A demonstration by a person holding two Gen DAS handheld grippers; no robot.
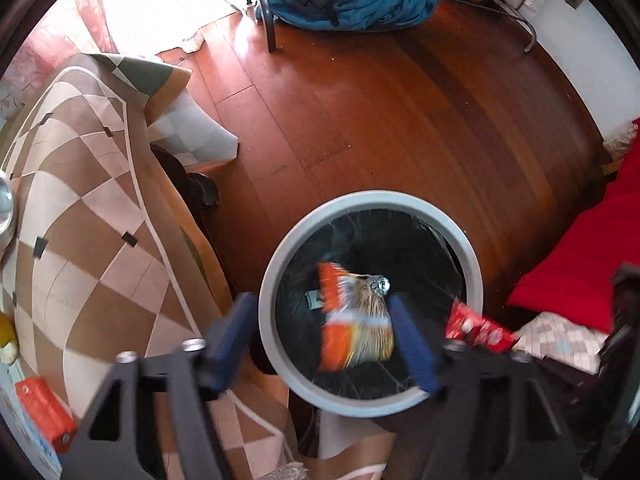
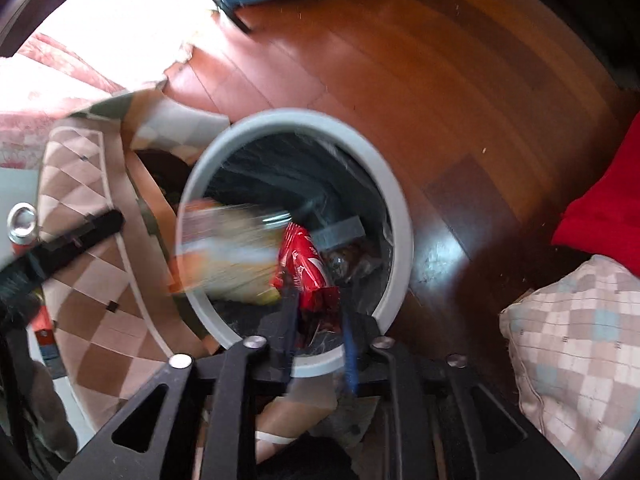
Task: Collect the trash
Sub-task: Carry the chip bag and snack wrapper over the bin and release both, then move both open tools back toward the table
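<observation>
A grey round bin (image 1: 269,304) with a black liner stands on the wooden floor below both grippers. My left gripper (image 1: 320,312) is open wide above it. A blurred orange and white snack bag (image 1: 354,320) is loose in the air between its blue fingers, over the bin's mouth. In the right wrist view the same bag (image 2: 228,252) is a blur at the bin's left side. My right gripper (image 2: 318,298) is shut on a red wrapper (image 2: 306,268) and holds it over the bin (image 2: 400,216). The left wrist view shows that wrapper (image 1: 478,328) at the bin's right rim. Other scraps lie in the liner.
A table under a brown checked cloth (image 1: 80,208) stands close on the left, with a can (image 2: 23,224) and a red pack (image 1: 44,412) on it. A red cushion (image 1: 580,248) and a checked pillow (image 2: 580,340) lie right. A chair piled with blue clothes (image 1: 352,0) stands beyond bare floor.
</observation>
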